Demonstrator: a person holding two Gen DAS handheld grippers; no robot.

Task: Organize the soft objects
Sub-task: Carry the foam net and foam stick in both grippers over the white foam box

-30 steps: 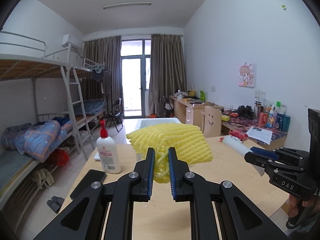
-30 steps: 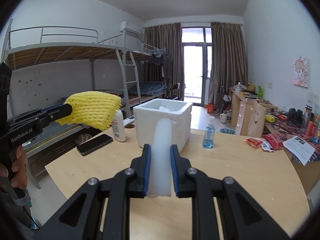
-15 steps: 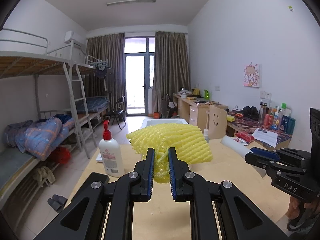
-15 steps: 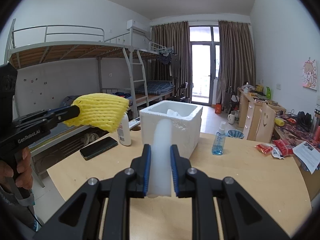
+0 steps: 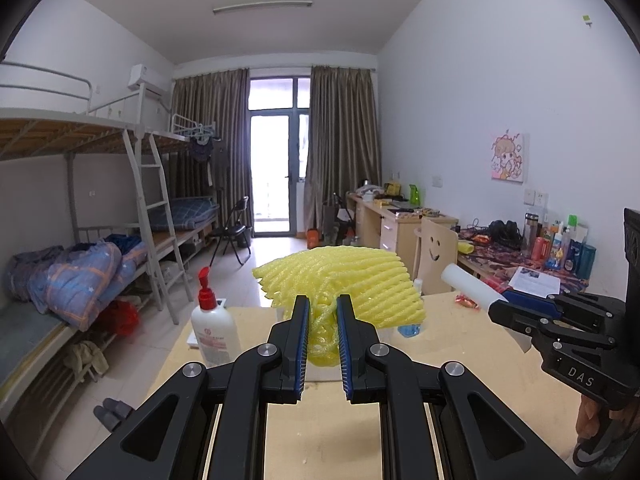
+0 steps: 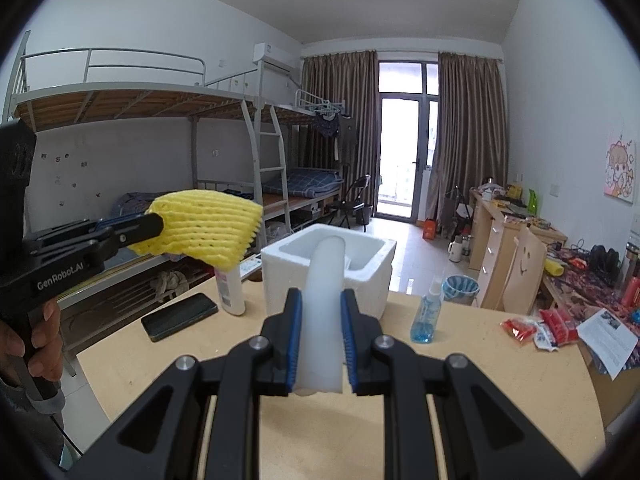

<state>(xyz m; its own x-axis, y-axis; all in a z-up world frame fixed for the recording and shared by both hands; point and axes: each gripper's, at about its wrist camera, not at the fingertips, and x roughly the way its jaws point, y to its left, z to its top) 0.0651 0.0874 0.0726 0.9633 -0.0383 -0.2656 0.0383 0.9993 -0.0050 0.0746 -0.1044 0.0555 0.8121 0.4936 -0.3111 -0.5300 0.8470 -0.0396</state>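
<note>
A white foam box point(image 6: 362, 272) stood open-topped on the wooden bench point(image 6: 472, 364), toward its far edge. Something pale lay inside it, mostly hidden by the near wall and the held tube, so what it was could not be told. Beside the box stood a lotion pump bottle point(image 6: 231, 290) on its left and a blue spray bottle point(image 6: 427, 314) on its right; a dark phone point(image 6: 180, 317) lay flat near the bottle.

The left tongs point(image 5: 322, 344) were squeezed nearly together on the bunched end of a yellow foam net point(image 5: 344, 284), which fanned out beyond the tips, raised above the bench. The right tongs point(image 6: 320, 344) were clamped on a white foam tube point(image 6: 326, 292), which ran forward between the blue pads toward the box, also off the bench.
</note>
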